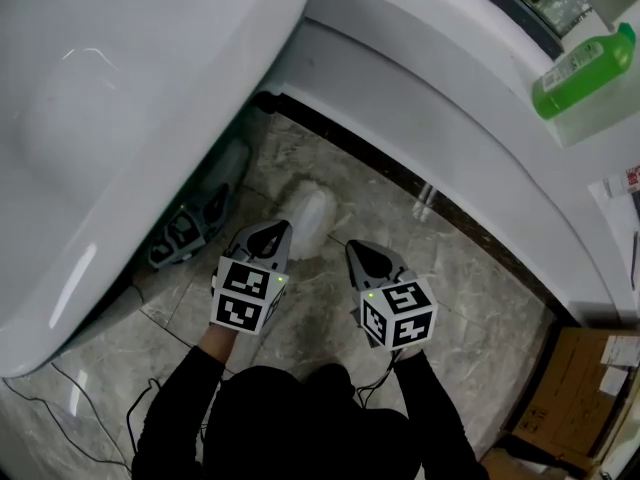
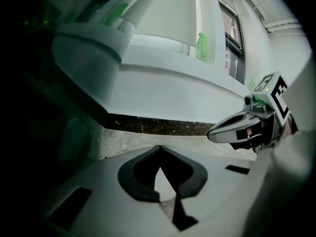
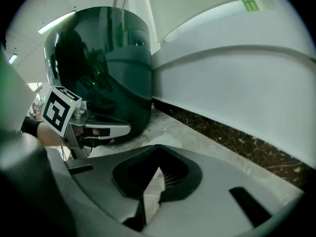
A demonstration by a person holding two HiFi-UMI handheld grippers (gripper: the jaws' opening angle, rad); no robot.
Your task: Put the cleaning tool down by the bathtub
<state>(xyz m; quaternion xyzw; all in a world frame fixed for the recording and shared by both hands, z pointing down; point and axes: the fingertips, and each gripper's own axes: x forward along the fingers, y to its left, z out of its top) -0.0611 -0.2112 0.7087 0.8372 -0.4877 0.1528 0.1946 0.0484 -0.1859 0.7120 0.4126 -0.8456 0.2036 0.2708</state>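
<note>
The white cleaning tool [image 1: 311, 218] lies on the marble floor beside the base of the white bathtub [image 1: 120, 118]. My left gripper [image 1: 272, 230] hovers just left of the tool, its jaws shut with nothing between them. In the left gripper view only floor shows past the closed jaws of the left gripper [image 2: 160, 174]. My right gripper [image 1: 358, 253] hangs a little to the tool's right, apart from it, also shut and empty. The right gripper view has the right gripper [image 3: 155, 177] low over the floor, with the left gripper [image 3: 123, 129] off to its side.
A grey and black device [image 1: 192, 223] sits on the floor under the bathtub's curved edge. A white curved ledge [image 1: 470, 138] with a dark stone base runs along the far side and carries a green bottle [image 1: 585, 66]. Cardboard boxes [image 1: 570, 388] stand at the lower right. A cable [image 1: 70, 388] trails at the lower left.
</note>
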